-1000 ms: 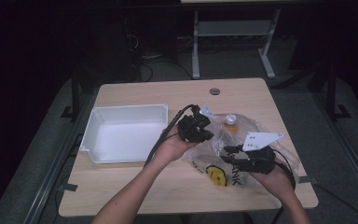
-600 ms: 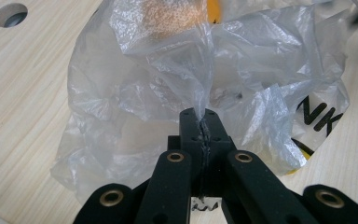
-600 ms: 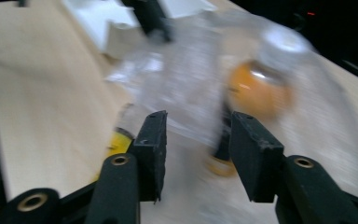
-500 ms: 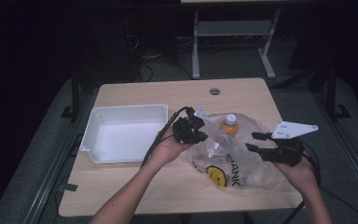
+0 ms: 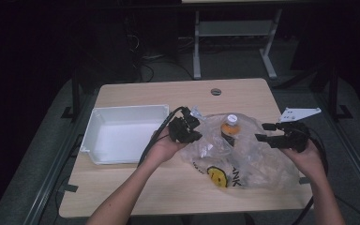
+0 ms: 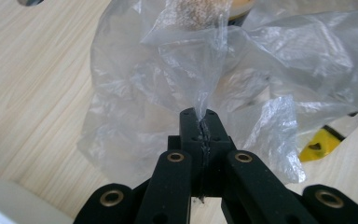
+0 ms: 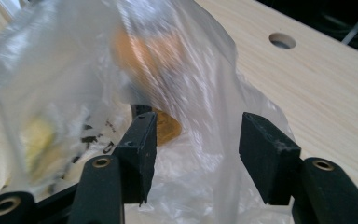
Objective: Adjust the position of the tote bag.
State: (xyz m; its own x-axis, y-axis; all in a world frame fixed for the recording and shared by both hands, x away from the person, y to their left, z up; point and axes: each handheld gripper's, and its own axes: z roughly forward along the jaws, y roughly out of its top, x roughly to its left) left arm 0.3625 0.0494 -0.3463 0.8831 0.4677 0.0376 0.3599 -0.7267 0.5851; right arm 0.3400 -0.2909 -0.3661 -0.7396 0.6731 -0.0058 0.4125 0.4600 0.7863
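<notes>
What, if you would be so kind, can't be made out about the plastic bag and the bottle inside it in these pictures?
- Bottle: in the high view the crumpled plastic bag veils all but its cap; its label is unreadable.
- Right gripper view: the bottle is an orange blur behind the film.
- Bag print: folds break up the lettering.
- Left gripper: shut on the film; the bag's mouth can't be found.
- Right gripper: open; contact with the film unclear.
</notes>
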